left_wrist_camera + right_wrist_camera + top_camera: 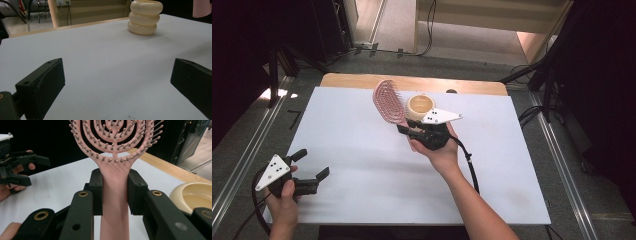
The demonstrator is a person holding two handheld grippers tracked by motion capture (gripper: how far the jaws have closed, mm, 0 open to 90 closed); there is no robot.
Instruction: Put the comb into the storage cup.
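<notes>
A pink vented hairbrush (388, 101) is held up over the white table, its handle (114, 195) clamped between both pads of my right gripper (408, 129), which is shut on it. The bristled head (115, 137) rises above the jaws. Just right of the brush stands a cream ribbed cup (421, 107), seen from the side as three stacked rings (144, 17) and as an open rim (193, 196). My left gripper (310, 166) rests near the table's front left corner, open, with bare table between its jaws (117, 82).
The white board (362, 160) covers a wooden table whose edge (412, 80) shows at the back. A black cable (471, 165) trails from the right gripper along the forearm. Metal rails and dark stands flank the table.
</notes>
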